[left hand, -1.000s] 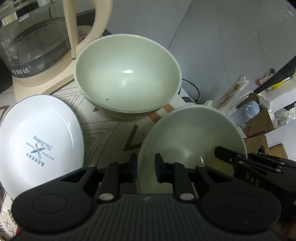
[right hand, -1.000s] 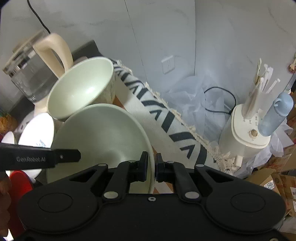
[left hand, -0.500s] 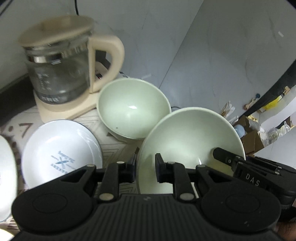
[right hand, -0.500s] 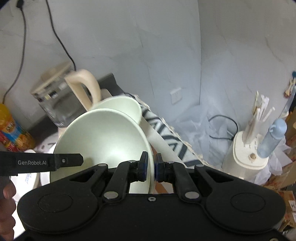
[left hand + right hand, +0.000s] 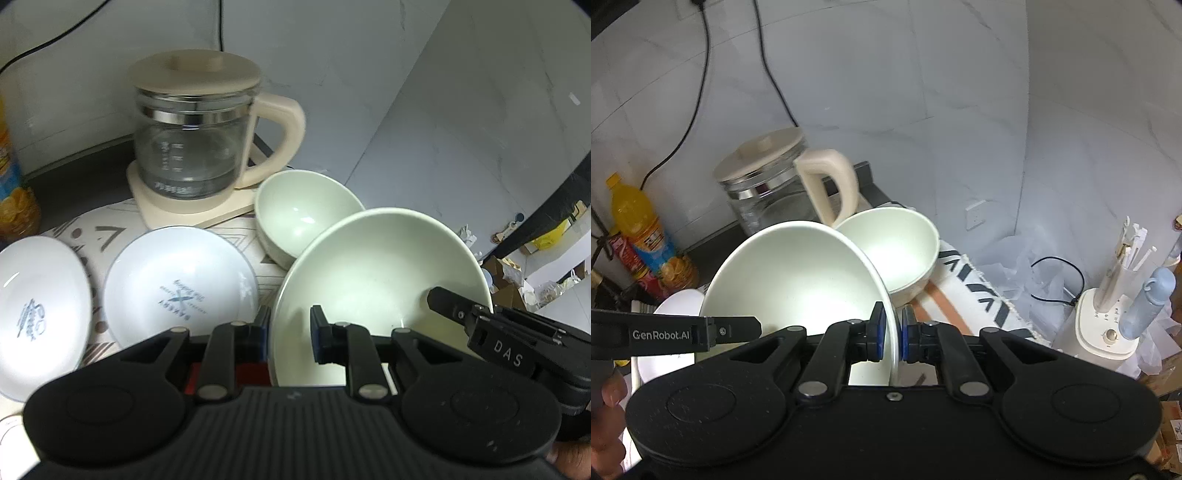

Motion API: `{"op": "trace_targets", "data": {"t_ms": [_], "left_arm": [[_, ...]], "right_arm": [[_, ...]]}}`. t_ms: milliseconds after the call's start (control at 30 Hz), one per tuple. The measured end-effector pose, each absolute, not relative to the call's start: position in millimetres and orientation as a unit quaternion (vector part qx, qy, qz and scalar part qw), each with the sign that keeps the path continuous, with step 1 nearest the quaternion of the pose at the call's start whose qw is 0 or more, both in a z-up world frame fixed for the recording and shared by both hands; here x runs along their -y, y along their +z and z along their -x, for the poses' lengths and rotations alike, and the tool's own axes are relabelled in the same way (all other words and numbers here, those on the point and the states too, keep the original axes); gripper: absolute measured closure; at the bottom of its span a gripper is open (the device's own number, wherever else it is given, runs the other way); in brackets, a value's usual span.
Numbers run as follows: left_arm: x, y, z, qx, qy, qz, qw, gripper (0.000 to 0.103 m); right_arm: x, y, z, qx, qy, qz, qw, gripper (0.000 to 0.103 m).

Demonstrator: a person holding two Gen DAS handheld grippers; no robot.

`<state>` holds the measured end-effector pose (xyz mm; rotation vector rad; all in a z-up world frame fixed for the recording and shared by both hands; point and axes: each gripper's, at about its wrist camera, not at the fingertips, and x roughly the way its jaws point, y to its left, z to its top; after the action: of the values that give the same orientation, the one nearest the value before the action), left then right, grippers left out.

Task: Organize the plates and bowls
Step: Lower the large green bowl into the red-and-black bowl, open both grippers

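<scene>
Two grippers share one load: the large pale green bowl (image 5: 380, 280), off the cloth and tilted, its mouth toward the kettle. Left gripper (image 5: 290, 330) pinches the near-left rim, one pad outside the wall and one inside. Right gripper (image 5: 890, 332) is clamped tight on the opposite rim, a pad on each face.

Risks:
- Glazed rim and thin pinch grips, so if either hand twists or the two drift apart, I'd expect the rim to slide out of a pad and the bowl to swing on the other.
- Smaller green bowl (image 5: 303, 218) sits on the patterned cloth (image 5: 110, 236) just beyond the held one, upright and empty. Likely the nesting target. Lowering while tilted risks rim-on-rim contact and a chip.
- Glass kettle (image 5: 192, 147) stands just behind that bowl, handle toward it, so overshoot could hit it.
- White plate (image 5: 177, 288) and second plate (image 5: 37, 314) lie to the left of the held bowl; a dropped bowl could land on them.

Level the bowl before lowering.
</scene>
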<state>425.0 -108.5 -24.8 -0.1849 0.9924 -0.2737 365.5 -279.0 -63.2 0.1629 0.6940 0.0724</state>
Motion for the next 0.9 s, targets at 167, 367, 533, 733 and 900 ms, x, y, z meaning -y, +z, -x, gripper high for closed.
{"op": "trace_targets", "data": {"t_ms": [167, 367, 533, 733, 900], "left_arm": [[93.0, -23.9, -412.4, -0.472, -0.121, 0.092, 0.868, 0.084], [73.3, -34.4, -395.9, -0.482, -0.106, 0.099, 0.864, 0.084], [59.8, -47.7, -385.2, -0.494, -0.093, 0.108, 0.858, 0.084], [50.9, -64.6, -379.8, -0.512, -0.078, 0.115, 0.847, 0.083], [48.0, -72.9, -378.5, -0.518, -0.071, 0.119, 0.844, 0.081]], "right_arm": [[264.2, -64.9, -357.7, -0.344, 0.046, -0.076, 0.935, 0.094], [244.7, -74.4, -349.0, -0.361, 0.058, -0.071, 0.928, 0.094], [229.7, -84.8, -345.1, -0.376, 0.069, -0.060, 0.922, 0.094], [217.8, -99.8, -345.0, -0.397, 0.079, -0.051, 0.913, 0.092], [213.8, -106.5, -345.6, -0.408, 0.083, -0.047, 0.908, 0.092]]}}
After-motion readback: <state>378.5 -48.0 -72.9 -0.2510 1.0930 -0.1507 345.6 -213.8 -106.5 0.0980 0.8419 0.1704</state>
